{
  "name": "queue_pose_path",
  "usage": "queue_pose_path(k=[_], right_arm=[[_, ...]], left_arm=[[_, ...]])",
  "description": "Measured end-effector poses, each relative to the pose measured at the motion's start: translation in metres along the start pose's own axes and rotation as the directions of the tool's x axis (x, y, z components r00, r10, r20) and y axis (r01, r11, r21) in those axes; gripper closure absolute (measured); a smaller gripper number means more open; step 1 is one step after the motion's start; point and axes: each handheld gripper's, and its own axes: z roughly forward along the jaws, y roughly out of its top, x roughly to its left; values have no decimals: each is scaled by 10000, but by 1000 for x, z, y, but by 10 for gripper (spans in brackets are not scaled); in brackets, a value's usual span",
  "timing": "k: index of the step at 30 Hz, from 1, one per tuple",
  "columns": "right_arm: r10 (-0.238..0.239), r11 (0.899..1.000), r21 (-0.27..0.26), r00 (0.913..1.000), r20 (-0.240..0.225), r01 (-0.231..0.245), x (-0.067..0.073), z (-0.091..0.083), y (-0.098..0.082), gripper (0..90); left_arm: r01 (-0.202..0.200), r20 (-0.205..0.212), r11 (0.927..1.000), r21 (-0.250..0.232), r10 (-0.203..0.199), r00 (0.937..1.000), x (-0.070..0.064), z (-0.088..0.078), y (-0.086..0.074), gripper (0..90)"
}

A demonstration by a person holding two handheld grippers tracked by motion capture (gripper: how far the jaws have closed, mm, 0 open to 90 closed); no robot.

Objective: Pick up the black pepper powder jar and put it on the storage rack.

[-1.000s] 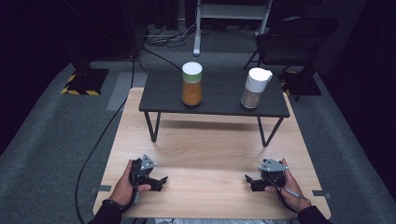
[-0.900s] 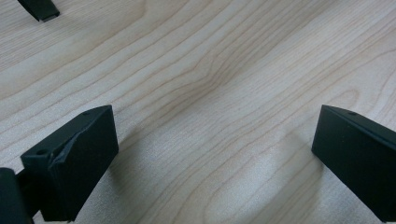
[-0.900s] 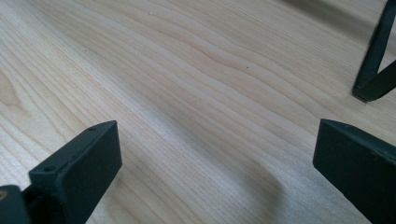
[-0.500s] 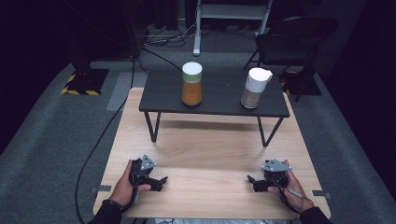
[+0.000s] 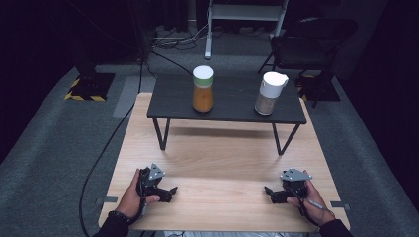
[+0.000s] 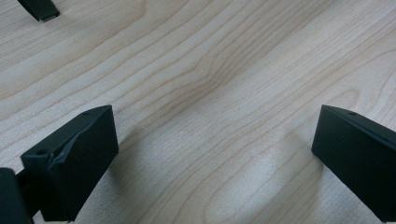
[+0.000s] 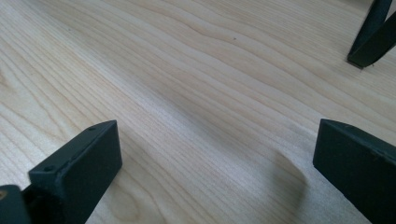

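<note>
On the near edge of the pale wooden board (image 5: 217, 163) that serves as the work surface, the left gripper (image 5: 169, 190) rests in the person's left hand (image 5: 129, 198), and the right gripper (image 5: 270, 192) rests in the right hand (image 5: 306, 201), the two well apart at opposite sides of the board. Each is a black two-jaw tool with a grey three-cornered plate on top, and the two point inward toward one another. In the left gripper view the two black blocky jaws stand wide apart over bare, light wood grain with nothing between them; the right gripper view shows the same, jaws spread wide and empty above the wood, with the foot of a black table leg (image 7: 371, 39) at the upper right. Nearest ahead of the grippers, yet well apart from them, a low black rectangular table (image 5: 227, 101) on thin metal legs stands across the far half of the board. On it stand two upright containers: a clear jar with orange contents, a white lid and a green band (image 5: 203, 89) toward the left of the tabletop, and a clear jar with pale beige contents and a white spouted lid (image 5: 270, 93) toward the right. The two jars are well apart from each other, both upright.
</note>
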Motion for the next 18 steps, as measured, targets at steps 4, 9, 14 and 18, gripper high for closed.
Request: queue_pose_path(k=[4, 9, 14, 18], right_arm=[[156, 9998, 110, 9997, -174, -154, -6, 0, 0, 4], [396, 9990, 215, 9987, -322, -389, -13, -1, 0, 4], [640, 9975, 315, 9970, -444, -626, -20, -2, -1, 4], [624, 9977, 311, 9969, -478, -610, -23, -2, -2, 4]], left_arm=[[2, 0, 10000, 1, -2, 10000, 0, 0, 0, 5], [3, -1, 10000, -1, -3, 10000, 0, 0, 0, 4], [-2, 15, 10000, -2, 2, 10000, 0, 0, 0, 5], [-23, 26, 10000, -12, 23, 10000, 0, 0, 0, 4]])
